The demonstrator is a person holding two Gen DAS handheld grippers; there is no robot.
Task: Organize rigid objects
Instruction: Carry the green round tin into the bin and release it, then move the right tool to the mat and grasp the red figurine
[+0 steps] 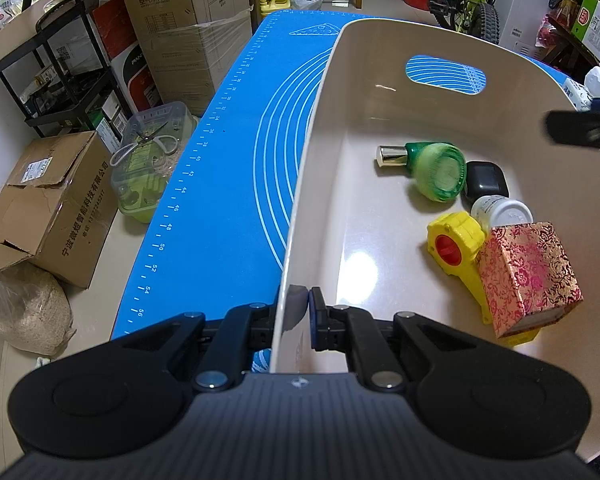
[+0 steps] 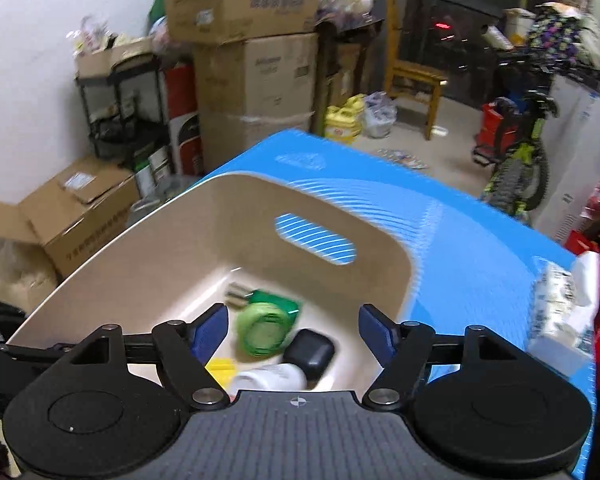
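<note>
— On the blue silicone mat point(image 1: 220, 184) over the worktop, what is that smooth cream plastic bin point(image 1: 340, 128)?

— It holds the rigid things. The left gripper point(image 1: 300, 308) has its jaws pinched on the bin's thin near wall. Inside lie a ribbed green round bottle point(image 1: 436, 170) with a shiny metal cap, a rounded black case point(image 1: 486, 184), a white cylindrical jar point(image 1: 500, 212), a chunky yellow tape measure point(image 1: 456, 242) and a brocade-covered box point(image 1: 530, 278), pink and gold.

— And the other one?

— The right gripper point(image 2: 294, 330) hangs above the bin's inside, jaws spread wide, nothing between them. Its view is blurred.
</note>
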